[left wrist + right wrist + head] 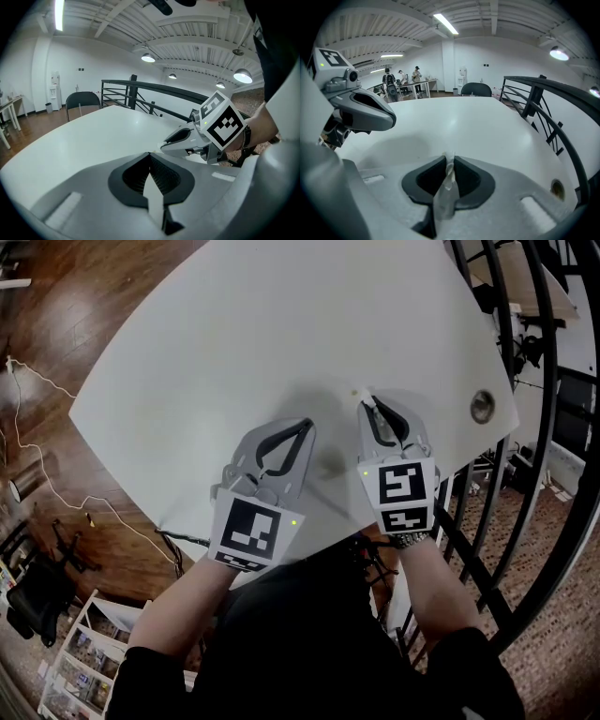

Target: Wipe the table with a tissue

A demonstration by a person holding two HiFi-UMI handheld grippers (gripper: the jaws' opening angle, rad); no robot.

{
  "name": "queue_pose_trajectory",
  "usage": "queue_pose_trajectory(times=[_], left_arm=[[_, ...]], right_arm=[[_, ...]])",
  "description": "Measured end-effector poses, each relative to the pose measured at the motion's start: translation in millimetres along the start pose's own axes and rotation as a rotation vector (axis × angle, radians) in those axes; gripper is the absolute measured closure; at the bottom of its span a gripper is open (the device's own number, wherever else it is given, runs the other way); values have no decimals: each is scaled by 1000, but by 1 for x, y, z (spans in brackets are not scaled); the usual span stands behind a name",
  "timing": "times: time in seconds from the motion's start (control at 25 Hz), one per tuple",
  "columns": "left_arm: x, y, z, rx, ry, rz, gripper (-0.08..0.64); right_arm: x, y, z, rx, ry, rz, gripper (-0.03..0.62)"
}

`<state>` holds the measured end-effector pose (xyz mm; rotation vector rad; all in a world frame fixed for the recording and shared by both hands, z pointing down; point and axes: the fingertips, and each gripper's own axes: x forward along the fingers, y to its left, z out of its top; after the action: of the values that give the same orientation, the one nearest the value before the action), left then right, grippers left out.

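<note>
The tissue (446,188) is pinched in the right gripper's (367,401) fingers, its tip pointing forward over the table (281,324); the left gripper (306,425), fingers pressed together and empty, waits beside it.

Your head camera looks steeply down on the white worktop (281,334), close enough that the left gripper (307,425) and right gripper (366,402) fill its lower middle. Each gripper camera rides low just behind its own jaws and faces out across the worktop, the right one with the pinched tissue (446,185) close before it. All three views share the worktop, and each gripper view catches the other gripper at its side.
</note>
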<state>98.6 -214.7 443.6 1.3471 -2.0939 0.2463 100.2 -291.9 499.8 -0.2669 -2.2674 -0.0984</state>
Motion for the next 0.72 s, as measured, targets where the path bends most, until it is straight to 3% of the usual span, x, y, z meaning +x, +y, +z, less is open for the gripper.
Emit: queue_pose_trajectory(times=[0.72], left_arm=[[-3,10,1,-20,-11,34,549]], right_arm=[[14,7,13,-36,-14,24,552]])
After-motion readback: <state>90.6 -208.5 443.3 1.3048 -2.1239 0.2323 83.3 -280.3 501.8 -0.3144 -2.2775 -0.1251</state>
